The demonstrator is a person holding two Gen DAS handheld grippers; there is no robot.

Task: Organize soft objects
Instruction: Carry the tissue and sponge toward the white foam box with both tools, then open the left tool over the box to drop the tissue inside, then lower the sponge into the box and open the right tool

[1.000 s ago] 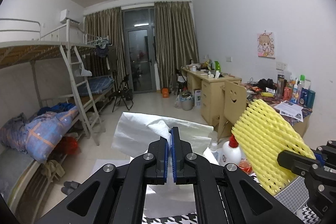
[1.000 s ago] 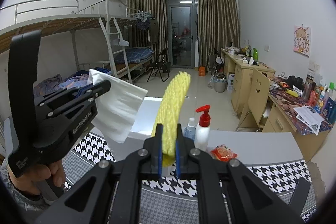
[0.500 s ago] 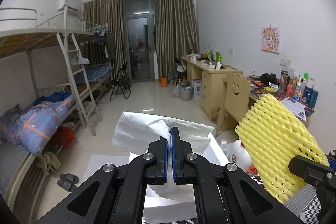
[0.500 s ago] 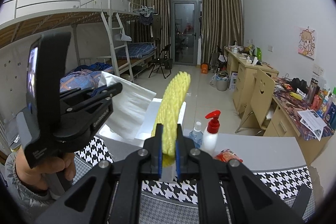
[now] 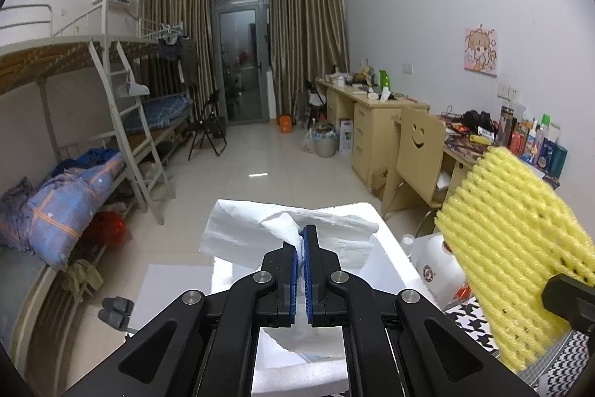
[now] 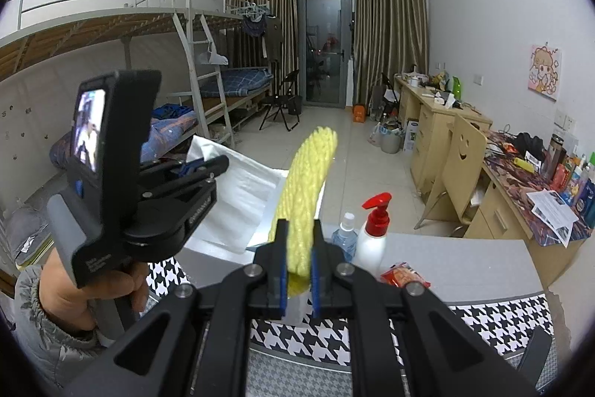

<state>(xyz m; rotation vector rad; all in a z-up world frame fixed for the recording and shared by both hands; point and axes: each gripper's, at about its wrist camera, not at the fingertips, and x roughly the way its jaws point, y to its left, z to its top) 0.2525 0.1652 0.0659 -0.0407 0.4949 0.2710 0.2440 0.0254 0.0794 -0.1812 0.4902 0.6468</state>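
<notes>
Both soft things were already off the counter and in the jaws, so what the next move turned on was where each hung against the white foam box [image 5: 390,248] ahead. The left gripper [image 5: 302,248] had its jaws clamped on a white foam sheet [image 5: 245,229], which spread wide and crumpled beyond the tips, its broad face lying roughly level over the box opening. The right gripper [image 6: 299,255] had its jaws clamped on the lower end of a yellow foam net sleeve [image 6: 308,181], whose long axis stood nearly upright, leaning a little away from the camera. Seen from the left wrist, the sleeve [image 5: 509,248] hung to the right of the white sheet, apart from it. The left gripper looked the nearer to the box, its sheet above the rim; the right one stood further back over the patterned cloth.

The counter carried a black-and-white houndstooth cloth [image 6: 494,322] on a grey top. Near the far edge stood a white pump bottle with a red head [image 6: 373,240], a small clear bottle [image 6: 346,237] just beside it, and a red snack packet [image 6: 405,276] near them. A hand [image 6: 93,289] in a grey sleeve held the left gripper's handle.

Beyond lay a dormitory room: bunk beds [image 5: 93,121] with a ladder on the left, wooden desks [image 5: 375,125] and a smiley-backed chair [image 5: 416,151] on the right, brown curtains [image 5: 305,39] round a glass door at the far end
</notes>
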